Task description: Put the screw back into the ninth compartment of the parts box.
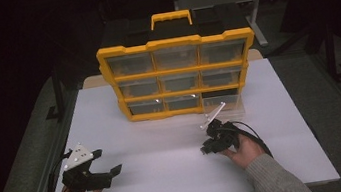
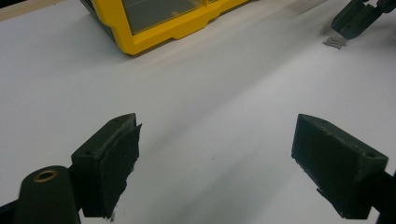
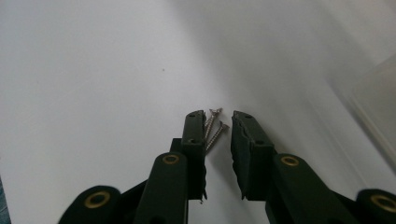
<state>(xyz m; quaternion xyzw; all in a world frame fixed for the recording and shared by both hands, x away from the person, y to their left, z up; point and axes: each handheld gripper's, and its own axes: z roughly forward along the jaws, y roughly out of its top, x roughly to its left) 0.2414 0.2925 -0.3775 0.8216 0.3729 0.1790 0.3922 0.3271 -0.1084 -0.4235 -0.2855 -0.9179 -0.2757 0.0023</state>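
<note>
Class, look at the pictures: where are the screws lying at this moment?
In the right gripper view, the two screws lie on the white table between the right gripper jaws, nearer its left jaw. They have not been clamped.

A yellow drawer organizer stands at the far middle of the white tabletop; left gripper near left, right gripper near right.

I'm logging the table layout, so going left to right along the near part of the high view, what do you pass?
Left gripper → bare white table → right gripper. The yellow organizer stands farther back, above the gap between them.
</note>
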